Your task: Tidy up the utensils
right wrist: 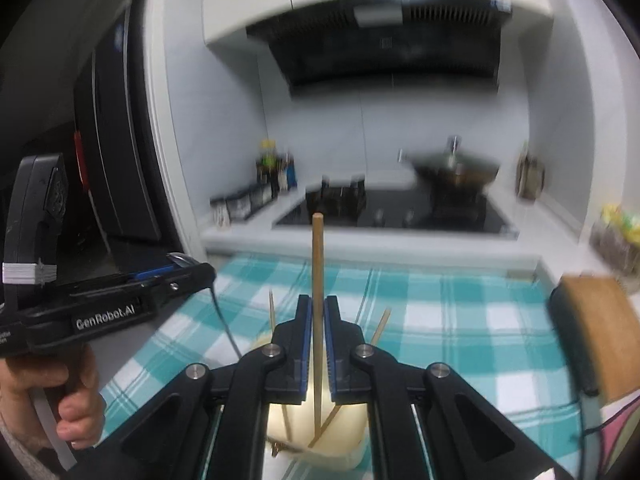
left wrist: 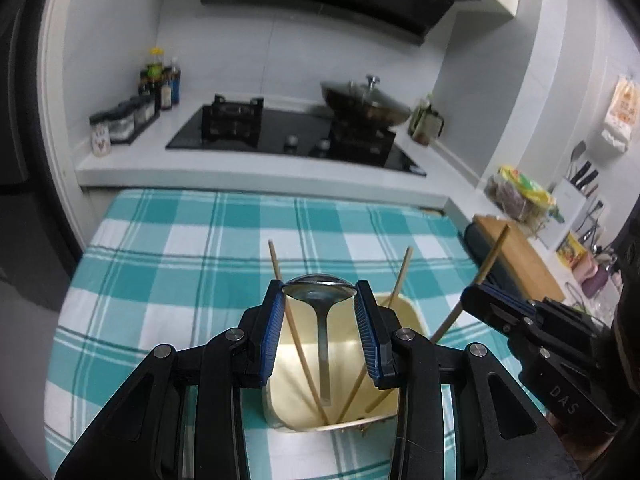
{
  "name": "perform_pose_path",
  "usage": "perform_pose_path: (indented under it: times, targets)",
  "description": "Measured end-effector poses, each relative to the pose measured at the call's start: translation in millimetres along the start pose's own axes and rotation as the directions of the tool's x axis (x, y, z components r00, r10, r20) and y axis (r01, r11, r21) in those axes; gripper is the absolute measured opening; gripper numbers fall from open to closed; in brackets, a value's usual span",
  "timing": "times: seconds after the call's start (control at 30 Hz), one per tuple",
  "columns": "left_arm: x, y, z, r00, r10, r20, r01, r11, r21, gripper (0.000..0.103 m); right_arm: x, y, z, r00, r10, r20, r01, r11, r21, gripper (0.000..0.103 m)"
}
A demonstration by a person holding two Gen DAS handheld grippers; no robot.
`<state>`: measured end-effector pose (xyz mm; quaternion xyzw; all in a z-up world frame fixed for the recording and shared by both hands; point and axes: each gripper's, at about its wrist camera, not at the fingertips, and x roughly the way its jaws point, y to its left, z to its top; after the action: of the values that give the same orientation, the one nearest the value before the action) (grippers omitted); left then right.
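While two chopsticks [left wrist: 306, 360] already lean inside the cream holder [left wrist: 296, 360] on the checked bench [left wrist: 160, 264], the job looks well advanced. Directly above the holder, the left gripper [left wrist: 319, 294] has its fingers narrowed on the bowl of a steel ladle [left wrist: 322, 344], handle hanging inside. Right of the holder, the right gripper [right wrist: 318, 344] pinches another chopstick [right wrist: 318, 300], its tip near the rim. The holder's base is cut off, and the right view is blurred.

black tongs [left wrist: 319, 294], blue ribbed pads [left wrist: 272, 332], silver screws; white "genrobot.ai" lettering.
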<state>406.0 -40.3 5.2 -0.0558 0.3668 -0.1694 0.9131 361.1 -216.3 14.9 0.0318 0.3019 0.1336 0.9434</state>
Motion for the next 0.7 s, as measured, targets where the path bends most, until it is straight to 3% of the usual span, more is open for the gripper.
perform_pose_path:
  times: [0.17, 0.23, 0.27, 0.3, 0.37, 0.4, 0.43, 0.53, 0.7]
  targets:
    - [42.2, -1.3, -26.3, 0.991, 0.006, -0.131, -0.005, 1.0, 0.01, 0.036, 53.0, -7.5, -15.8, 0.986, 0.034, -0.162, -0.026, 0.998, 0.051, 0.007]
    - [46.3, -2.7, -31.9, 0.986, 0.008, -0.164, -0.007, 1.0, 0.006, 0.037, 60.1, -7.6, -22.2, 0.983, 0.034, -0.18, -0.024, 0.998, 0.059, 0.01]
    - [44.4, -3.1, -34.1, 0.986, 0.006, -0.166, -0.006, 1.0, 0.003, 0.042, 61.1, -8.0, -26.9, 0.981, 0.037, -0.188, -0.024, 0.997, 0.068, 0.01]
    - [39.9, -3.1, -36.1, 0.986, 0.004, -0.165, -0.004, 1.0, 0.001, 0.054, 59.1, -8.0, -29.4, 0.98, 0.044, -0.193, -0.029, 0.996, 0.081, 0.011]
    - [26.5, -3.6, -38.2, 0.988, 0.017, -0.154, -0.017, 1.0, 0.002, 0.072, 51.2, -7.0, -33.5, 0.981, 0.052, -0.188, -0.034, 0.995, 0.098, 0.023]
    - [15.9, -3.3, -41.8, 0.989, 0.026, -0.144, -0.025, 1.0, 0.007, 0.077, 43.2, -7.7, -37.3, 0.982, 0.051, -0.181, -0.033, 0.994, 0.101, 0.032]
    - [7.1, -3.4, -45.2, 0.99, 0.027, -0.139, -0.025, 1.0, 0.014, 0.078, 32.7, -7.4, -39.5, 0.984, 0.055, -0.167, -0.038, 0.994, 0.101, 0.038]
    - [-22.8, -1.5, -66.5, 0.987, 0.035, -0.154, -0.028, 0.999, 0.047, 0.082, 0.8, -6.0, -51.7, 0.985, 0.05, -0.166, -0.039, 0.997, 0.072, 0.042]
    - [-67.2, -4.5, -130.1, 0.978, 0.063, -0.198, -0.04, 0.992, 0.121, 0.085, -63.1, 0.8, -88.3, 0.981, -0.023, -0.194, 0.022, 1.0, -0.008, 0.049]
